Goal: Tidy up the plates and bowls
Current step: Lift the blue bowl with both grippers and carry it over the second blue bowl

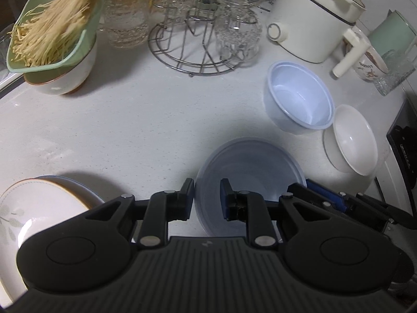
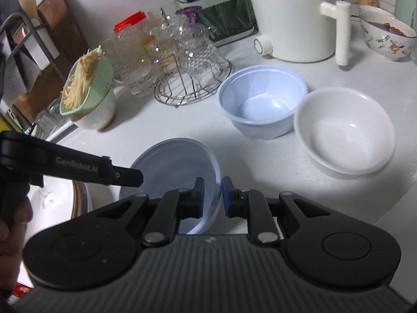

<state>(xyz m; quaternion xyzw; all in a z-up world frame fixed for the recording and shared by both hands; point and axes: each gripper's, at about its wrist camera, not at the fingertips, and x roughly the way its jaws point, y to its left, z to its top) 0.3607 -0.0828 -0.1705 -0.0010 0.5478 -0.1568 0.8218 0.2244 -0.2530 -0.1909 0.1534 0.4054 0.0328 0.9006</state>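
A pale blue plastic bowl sits low over the white counter, gripped from both sides. My left gripper is shut on its left rim; in the right wrist view the same gripper reaches in from the left. My right gripper is shut on the right rim of this bowl, and it shows at the bowl's right edge in the left wrist view. Behind stand a second pale blue bowl and a white bowl. A leaf-patterned plate lies stacked at the left.
A green colander of enoki mushrooms rests on a white bowl at the back left. A wire rack with glasses, a white electric pot and a flowered bowl line the back. A hand holds the left gripper.
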